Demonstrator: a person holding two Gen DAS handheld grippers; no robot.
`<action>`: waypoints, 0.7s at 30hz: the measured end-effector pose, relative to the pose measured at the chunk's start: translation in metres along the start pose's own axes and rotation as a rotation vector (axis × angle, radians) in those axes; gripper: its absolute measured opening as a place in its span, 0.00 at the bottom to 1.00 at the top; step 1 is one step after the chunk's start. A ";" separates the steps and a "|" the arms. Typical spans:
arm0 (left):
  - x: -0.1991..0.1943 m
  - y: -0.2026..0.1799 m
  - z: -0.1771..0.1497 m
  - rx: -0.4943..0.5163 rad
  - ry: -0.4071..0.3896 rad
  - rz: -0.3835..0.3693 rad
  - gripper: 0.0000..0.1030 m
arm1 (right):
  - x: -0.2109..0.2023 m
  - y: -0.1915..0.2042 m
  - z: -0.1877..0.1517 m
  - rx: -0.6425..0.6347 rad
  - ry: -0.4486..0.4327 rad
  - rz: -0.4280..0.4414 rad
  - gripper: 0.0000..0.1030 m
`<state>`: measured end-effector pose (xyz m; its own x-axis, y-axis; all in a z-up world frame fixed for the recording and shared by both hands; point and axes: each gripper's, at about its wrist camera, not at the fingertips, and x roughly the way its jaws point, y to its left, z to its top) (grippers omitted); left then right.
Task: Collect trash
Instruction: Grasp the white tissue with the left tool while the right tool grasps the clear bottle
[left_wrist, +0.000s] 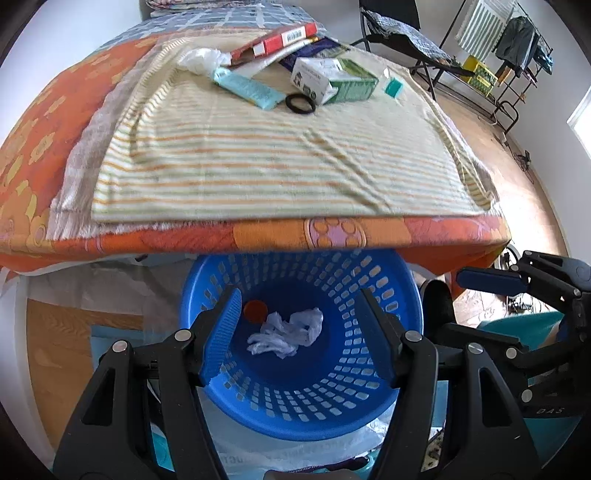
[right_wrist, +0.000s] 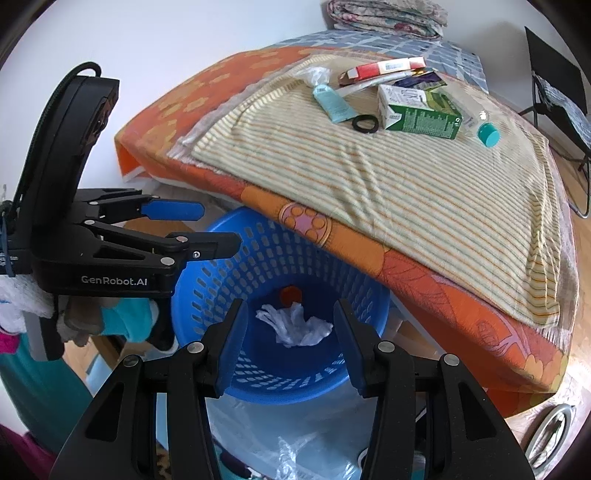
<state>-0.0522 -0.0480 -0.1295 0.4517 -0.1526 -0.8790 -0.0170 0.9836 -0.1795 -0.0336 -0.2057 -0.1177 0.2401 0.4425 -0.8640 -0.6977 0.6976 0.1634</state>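
A blue perforated basket (left_wrist: 303, 417) (right_wrist: 258, 236) stands on the floor under the bed's edge. A crumpled white plastic bag (left_wrist: 288, 334) (right_wrist: 295, 326) and an orange cap (left_wrist: 255, 311) (right_wrist: 290, 294) lie inside it. My left gripper (left_wrist: 299, 321) hovers over the basket, open and empty. My right gripper (right_wrist: 291, 332) hangs beside it above the same basket, also open and empty. On the striped towel (left_wrist: 258, 158) atop the bed lie a teal tube (left_wrist: 245, 88), a black ring (left_wrist: 300, 104), a green-and-white carton (left_wrist: 334, 79), a red box (left_wrist: 275, 38), a teal-capped bottle (left_wrist: 392, 86) and another white bag (left_wrist: 201, 59).
The orange bed cover (right_wrist: 406, 266) overhangs part of the basket. Clear plastic sheeting (right_wrist: 295, 435) lies on the floor in front of it. A black chair (left_wrist: 402, 29) and a drying rack with clothes (left_wrist: 517, 40) stand on the wooden floor at the right.
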 end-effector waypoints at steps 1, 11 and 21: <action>-0.002 0.000 0.004 -0.001 -0.008 0.003 0.64 | -0.002 -0.002 0.003 0.009 -0.005 0.002 0.46; -0.018 0.009 0.054 -0.045 -0.076 0.023 0.64 | -0.027 -0.030 0.036 0.090 -0.083 0.014 0.54; -0.027 0.037 0.112 -0.101 -0.138 0.064 0.64 | -0.053 -0.060 0.082 0.121 -0.193 0.005 0.64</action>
<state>0.0347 0.0035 -0.0633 0.5650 -0.0687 -0.8222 -0.1355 0.9753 -0.1746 0.0509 -0.2247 -0.0430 0.3699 0.5377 -0.7577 -0.6156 0.7526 0.2335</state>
